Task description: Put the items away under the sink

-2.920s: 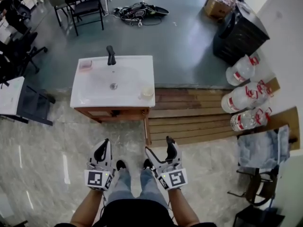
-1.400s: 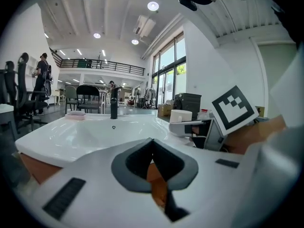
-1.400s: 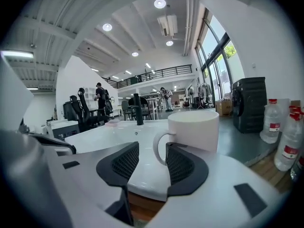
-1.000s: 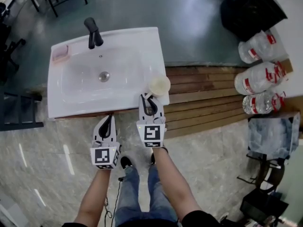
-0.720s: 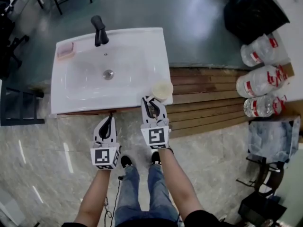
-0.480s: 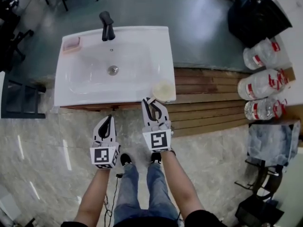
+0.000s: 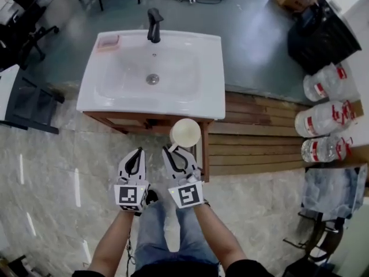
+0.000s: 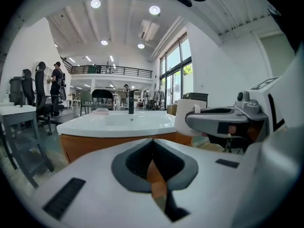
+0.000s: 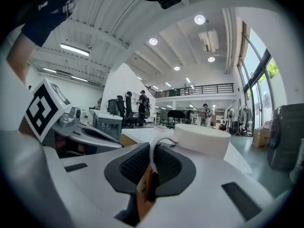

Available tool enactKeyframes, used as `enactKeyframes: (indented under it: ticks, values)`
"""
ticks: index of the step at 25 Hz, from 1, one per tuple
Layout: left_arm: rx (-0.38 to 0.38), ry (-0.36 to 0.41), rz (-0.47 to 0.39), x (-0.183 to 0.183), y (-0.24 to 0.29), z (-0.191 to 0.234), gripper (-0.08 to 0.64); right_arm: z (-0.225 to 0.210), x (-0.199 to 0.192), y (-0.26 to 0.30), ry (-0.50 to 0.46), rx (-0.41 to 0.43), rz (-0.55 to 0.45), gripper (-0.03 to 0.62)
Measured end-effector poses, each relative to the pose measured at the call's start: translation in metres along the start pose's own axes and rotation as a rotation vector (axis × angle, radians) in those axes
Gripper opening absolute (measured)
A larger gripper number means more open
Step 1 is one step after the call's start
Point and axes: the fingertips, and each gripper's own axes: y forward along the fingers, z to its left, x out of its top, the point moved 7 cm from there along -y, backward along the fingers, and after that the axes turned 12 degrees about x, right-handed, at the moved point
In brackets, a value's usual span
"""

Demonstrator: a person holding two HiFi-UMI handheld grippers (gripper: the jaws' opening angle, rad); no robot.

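Observation:
A cream mug (image 7: 185,134) hangs in the air just in front of the white sink (image 7: 98,100), off its front right corner. My right gripper (image 7: 172,150) is shut on the mug's thin handle (image 9: 153,152), with the mug body (image 9: 202,139) just beyond the jaws. My left gripper (image 7: 136,154) is beside it on the left, shut with nothing in it. In the left gripper view the mug (image 8: 188,117) and the right gripper (image 8: 223,120) show at the right. The wooden cabinet (image 7: 144,122) sits under the sink.
A black faucet (image 7: 154,25) and a pink soap dish (image 7: 108,42) stand at the sink's back. Wooden slats (image 7: 253,137) lie to the right, with big water bottles (image 7: 326,117) and a black bin (image 7: 323,33) beyond. A dark stand (image 7: 29,105) is at the left.
The mug has come off the sink's front right corner in my right gripper and moved back toward the person. Both grippers have drawn back from the sink.

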Motion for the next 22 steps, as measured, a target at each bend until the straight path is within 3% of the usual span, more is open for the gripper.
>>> enactKeyframes:
  ticks: [6, 11, 18, 22]
  values:
    - [0.044, -0.033, -0.014, -0.070, 0.003, 0.004, 0.006, 0.050, -0.076, 0.007, 0.026, 0.065, -0.010, 0.043]
    - [0.043, -0.039, -0.041, -0.134, 0.027, 0.002, 0.006, 0.060, -0.155, 0.021, 0.039, 0.053, -0.024, 0.043]
    - [0.050, -0.036, -0.075, -0.212, 0.067, 0.002, 0.006, 0.045, -0.263, 0.063, 0.031, 0.013, 0.000, 0.043]
    - [0.058, -0.021, -0.089, -0.235, 0.084, 0.007, 0.006, 0.012, -0.300, 0.102, 0.003, -0.029, -0.010, 0.043]
